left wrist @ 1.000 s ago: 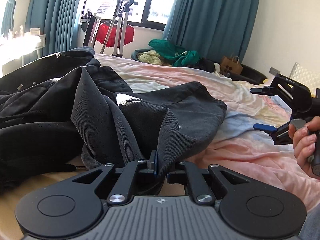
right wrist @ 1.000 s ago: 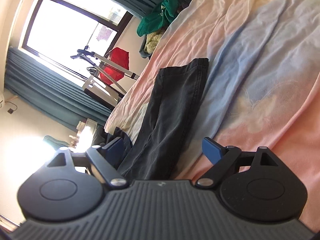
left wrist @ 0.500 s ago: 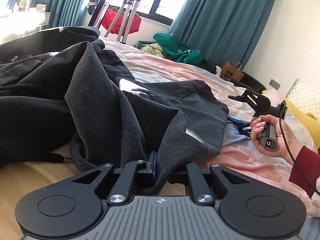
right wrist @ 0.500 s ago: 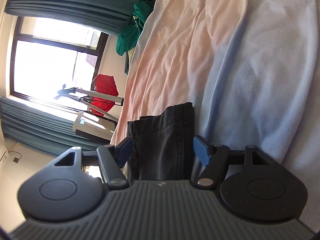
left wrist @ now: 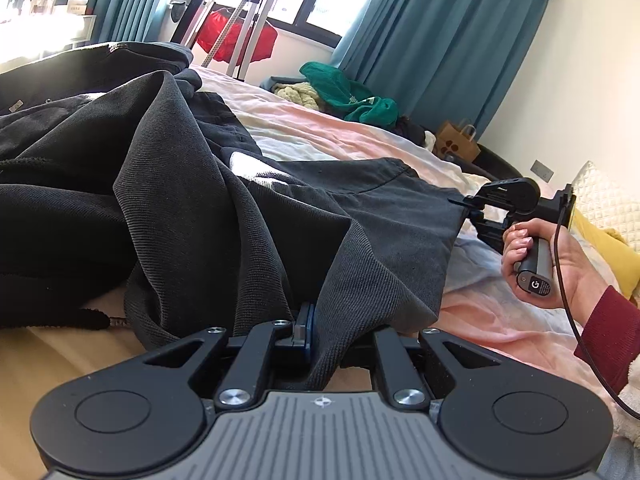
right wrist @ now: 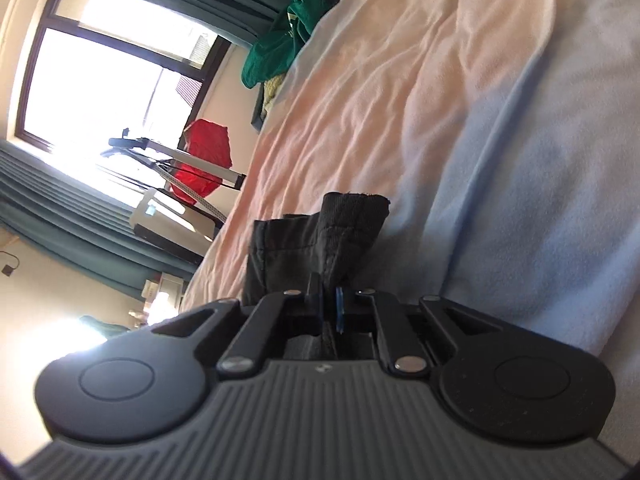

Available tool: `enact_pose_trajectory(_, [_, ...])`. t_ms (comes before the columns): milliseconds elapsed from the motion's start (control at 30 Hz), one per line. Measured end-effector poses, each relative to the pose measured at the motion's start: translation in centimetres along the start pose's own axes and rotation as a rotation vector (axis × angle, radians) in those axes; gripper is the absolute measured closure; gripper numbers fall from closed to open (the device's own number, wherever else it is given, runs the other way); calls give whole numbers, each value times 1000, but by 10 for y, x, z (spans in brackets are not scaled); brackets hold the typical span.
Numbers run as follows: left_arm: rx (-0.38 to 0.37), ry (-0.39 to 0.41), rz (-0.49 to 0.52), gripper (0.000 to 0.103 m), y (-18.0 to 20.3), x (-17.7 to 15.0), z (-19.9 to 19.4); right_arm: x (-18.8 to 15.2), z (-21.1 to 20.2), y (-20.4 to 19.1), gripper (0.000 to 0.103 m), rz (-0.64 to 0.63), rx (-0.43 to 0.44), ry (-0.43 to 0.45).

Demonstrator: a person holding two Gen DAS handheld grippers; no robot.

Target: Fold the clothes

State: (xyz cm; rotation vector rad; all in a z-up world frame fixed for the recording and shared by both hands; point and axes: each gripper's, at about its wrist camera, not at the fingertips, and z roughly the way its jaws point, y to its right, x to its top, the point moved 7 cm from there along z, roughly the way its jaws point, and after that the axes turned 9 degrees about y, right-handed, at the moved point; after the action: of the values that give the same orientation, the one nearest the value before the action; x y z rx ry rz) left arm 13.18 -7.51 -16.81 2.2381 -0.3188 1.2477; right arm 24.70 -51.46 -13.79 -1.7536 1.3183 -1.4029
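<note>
A dark grey garment lies spread on the bed, part of a heap of dark clothes at the left. My left gripper is shut on the garment's near edge, and the fabric drapes over its fingers. My right gripper is shut on the garment's far corner. In the left wrist view the right gripper shows at the right, held by a hand and pinching that corner just above the sheet.
The bed sheet is pink, cream and pale blue. A green and cream clothes pile lies at the bed's far end. A paper bag, a yellow pillow, a drying rack with a red cloth and teal curtains surround the bed.
My right gripper has moved onto the garment's far corner and shut on it; it was open a second ago. My left gripper has kept its grip on the near edge.
</note>
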Motion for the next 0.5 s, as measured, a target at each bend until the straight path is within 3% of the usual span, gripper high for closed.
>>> enact_pose_trajectory(167, [-49,31,59,90,13,0,-3,35,-58,-32,95,-74,54,172])
enact_pose_trajectory(267, [-123,66,130,84,30,1,-6,56,-107,-24,95,-49,25,292])
enact_pose_trajectory(367, [-188,88,158,74,45,0,-12,71,-152,7,95,19,-80,373])
enact_pose_trajectory(500, [-210,85,179,47,65,-7,-22,72,-185,33,95,-150,-265,390])
